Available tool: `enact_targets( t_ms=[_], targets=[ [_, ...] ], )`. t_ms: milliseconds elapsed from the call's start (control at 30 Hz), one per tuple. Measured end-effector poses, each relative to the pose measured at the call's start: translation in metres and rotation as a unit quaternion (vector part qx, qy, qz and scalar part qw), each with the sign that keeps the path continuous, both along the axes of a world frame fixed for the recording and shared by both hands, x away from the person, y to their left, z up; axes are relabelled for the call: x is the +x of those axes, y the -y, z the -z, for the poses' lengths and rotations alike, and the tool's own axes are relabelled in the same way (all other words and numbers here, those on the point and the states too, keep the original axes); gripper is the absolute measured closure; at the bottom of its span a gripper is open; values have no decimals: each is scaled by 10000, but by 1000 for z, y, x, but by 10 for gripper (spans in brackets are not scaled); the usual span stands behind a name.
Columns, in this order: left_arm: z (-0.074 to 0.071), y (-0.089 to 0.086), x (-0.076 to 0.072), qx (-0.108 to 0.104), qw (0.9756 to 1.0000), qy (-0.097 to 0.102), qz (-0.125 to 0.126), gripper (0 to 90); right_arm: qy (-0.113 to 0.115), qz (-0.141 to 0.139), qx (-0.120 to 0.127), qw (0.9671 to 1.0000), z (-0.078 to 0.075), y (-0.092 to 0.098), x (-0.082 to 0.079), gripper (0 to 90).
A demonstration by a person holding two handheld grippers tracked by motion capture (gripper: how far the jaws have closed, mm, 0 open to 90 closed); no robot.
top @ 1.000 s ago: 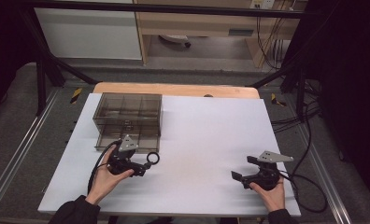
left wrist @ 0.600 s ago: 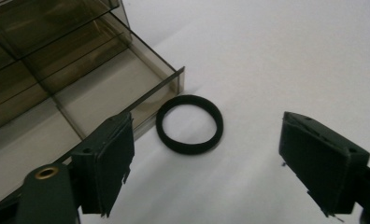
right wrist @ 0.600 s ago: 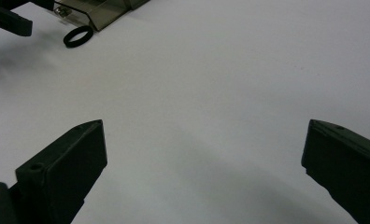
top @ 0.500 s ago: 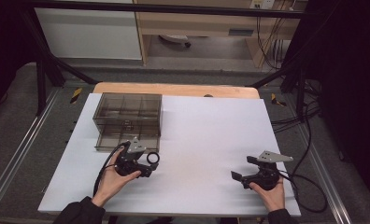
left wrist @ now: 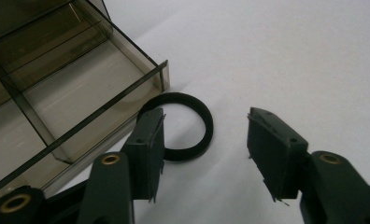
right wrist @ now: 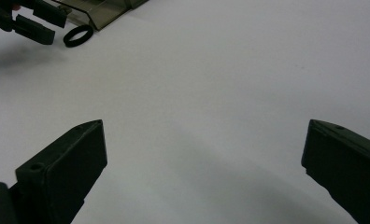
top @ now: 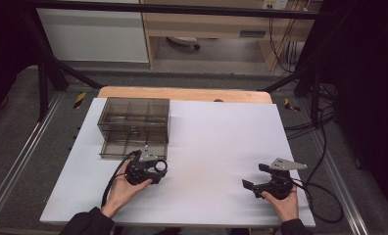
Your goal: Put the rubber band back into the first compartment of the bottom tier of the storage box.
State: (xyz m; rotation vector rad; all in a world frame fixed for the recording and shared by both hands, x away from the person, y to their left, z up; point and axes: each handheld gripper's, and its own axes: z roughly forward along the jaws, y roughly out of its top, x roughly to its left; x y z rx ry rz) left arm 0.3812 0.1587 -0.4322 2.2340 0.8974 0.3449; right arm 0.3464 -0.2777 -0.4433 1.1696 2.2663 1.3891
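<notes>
1. A black ring lies flat on the white desk, just ahead of the left hand-held gripper. The near edge of the ring sits in front of that gripper's left jaw, so the ring is off to the left of the gap, not centred in it.
2. A flat ring has no long axis to speak of; any pinch across its rim would likely do.
3. The left hand-held gripper's jaws stand apart and hold nothing. My guess is it needs a small shift to the left before it can close on the ring.
4. Just beyond the ring, touching or nearly so, is the corner of a smoky clear plastic organiser box with divided compartments.
5. The right hand-held gripper rests well apart from the ring, jaws wide, empty.
6. The left hand is plainly the nearer one.
7. I can read no brand, label or writing anywhere.
</notes>
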Motion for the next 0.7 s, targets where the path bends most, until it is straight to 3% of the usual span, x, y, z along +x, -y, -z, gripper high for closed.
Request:
enact_targets(
  t_ms=[700],
  targets=[
    [8,7,5,189,9997,2,124,709,-14,-7,-4,10000,0,0,0,7]
  ],
)
